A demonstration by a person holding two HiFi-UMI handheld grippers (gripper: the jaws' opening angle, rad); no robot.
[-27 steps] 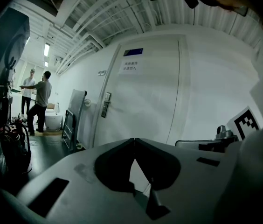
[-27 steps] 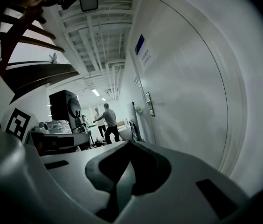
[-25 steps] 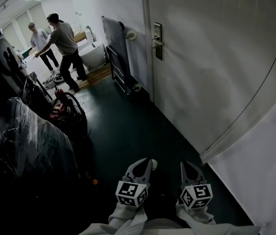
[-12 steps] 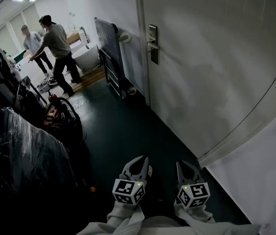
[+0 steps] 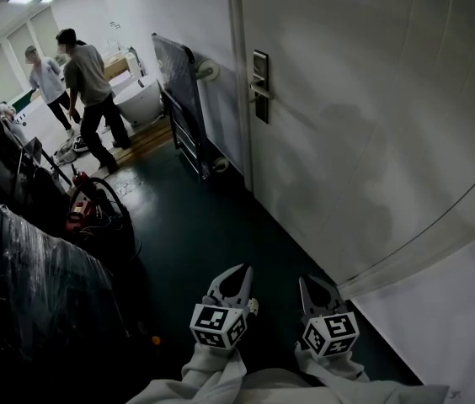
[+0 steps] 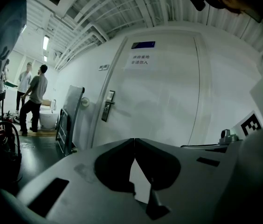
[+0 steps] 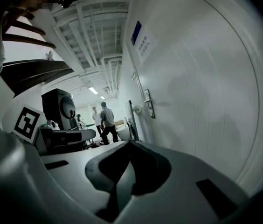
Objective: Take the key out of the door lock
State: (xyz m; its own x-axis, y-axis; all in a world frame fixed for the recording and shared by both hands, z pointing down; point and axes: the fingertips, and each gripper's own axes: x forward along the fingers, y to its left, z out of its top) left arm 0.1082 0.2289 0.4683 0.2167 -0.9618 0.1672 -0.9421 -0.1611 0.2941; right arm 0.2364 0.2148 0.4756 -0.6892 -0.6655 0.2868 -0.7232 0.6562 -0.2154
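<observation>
The pale door [image 5: 372, 124] fills the right of the head view. Its dark lock plate with a lever handle [image 5: 259, 87] is far ahead, also seen small in the left gripper view [image 6: 107, 105] and the right gripper view [image 7: 148, 103]. A key is too small to make out. My left gripper [image 5: 236, 273] and right gripper [image 5: 312, 284] are held side by side low over the dark green floor, well short of the lock. Both are shut with nothing between the jaws: the tips meet in the left gripper view [image 6: 134, 141] and the right gripper view [image 7: 128, 143].
A folded metal cart [image 5: 183, 87] leans on the wall just past the door. Two people [image 5: 86, 78] stand far back by a white tub [image 5: 141, 99]. Plastic-wrapped gear [image 5: 35, 268] and a red item [image 5: 86, 209] line the left. A white sheet [image 5: 448, 310] hangs at lower right.
The head view has advanced along the door: the lock plate looks a little nearer, and the people and cart have slid left. Both grippers came along and stay shut.
</observation>
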